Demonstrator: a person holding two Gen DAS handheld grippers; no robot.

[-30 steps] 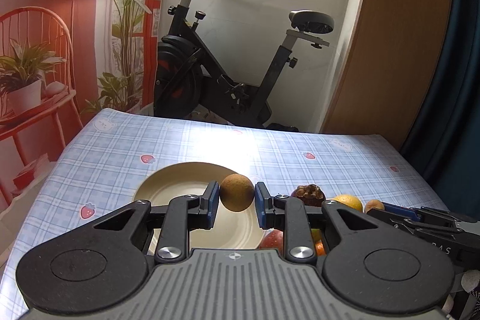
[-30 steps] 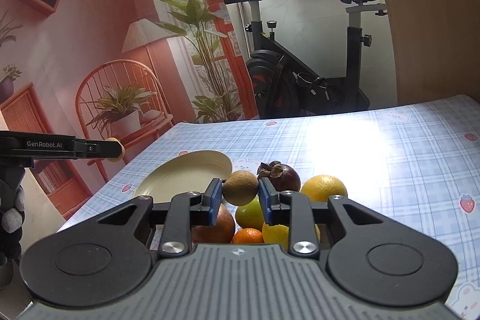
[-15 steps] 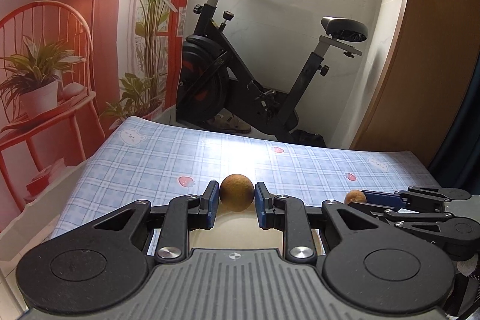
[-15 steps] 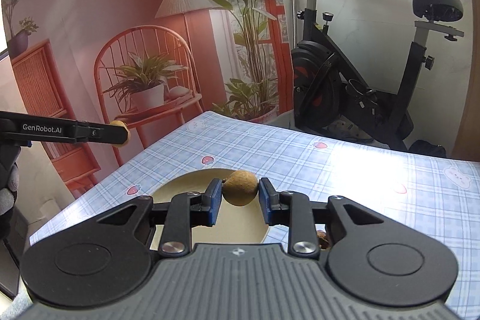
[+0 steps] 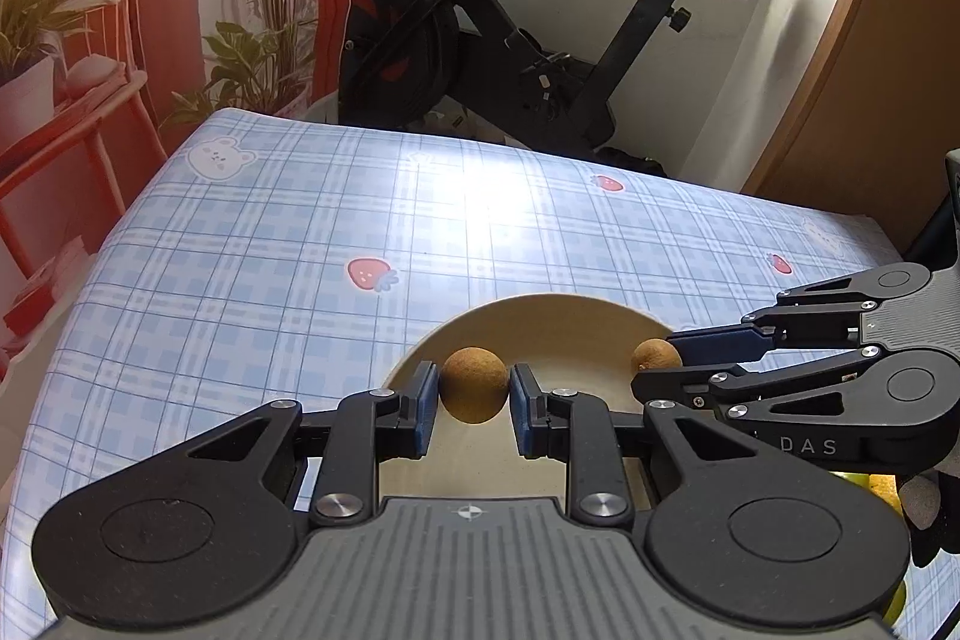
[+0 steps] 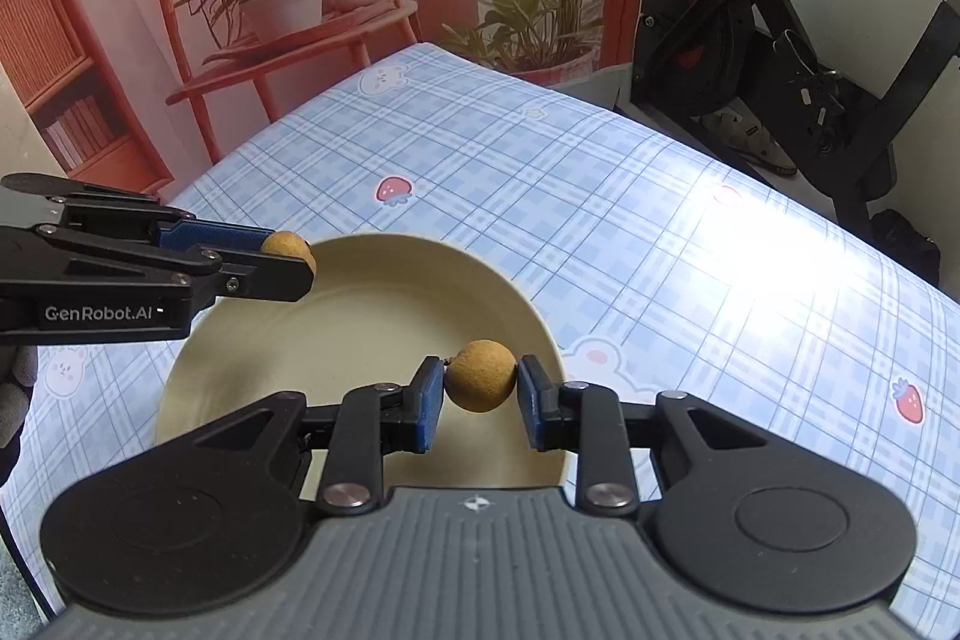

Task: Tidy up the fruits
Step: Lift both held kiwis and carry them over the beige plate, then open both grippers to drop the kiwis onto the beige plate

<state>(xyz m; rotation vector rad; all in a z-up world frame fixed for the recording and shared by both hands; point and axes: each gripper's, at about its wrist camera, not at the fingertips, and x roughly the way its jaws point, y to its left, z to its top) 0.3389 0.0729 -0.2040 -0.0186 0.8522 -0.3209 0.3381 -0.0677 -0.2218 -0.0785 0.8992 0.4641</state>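
Two small brown fruits hang over the cream plate (image 6: 360, 316). Left tool (image 5: 469, 400) clenches one fruit (image 5: 473, 384) above the plate's left rim; right tool (image 6: 480, 391) clenches another fruit (image 6: 482, 375) above its right rim. Both need only lowering.

Left wrist view: near half of plate (image 5: 558, 307) hidden behind left gripper (image 5: 472, 396) body. Green fruit (image 5: 864, 479) at lower right mostly covered by right gripper (image 5: 657, 363); kind cannot be told. Exercise bike (image 5: 480, 40) handlebars cut off by top edge. Right wrist view: gloved hand (image 6: 15, 388) cut off at left edge.
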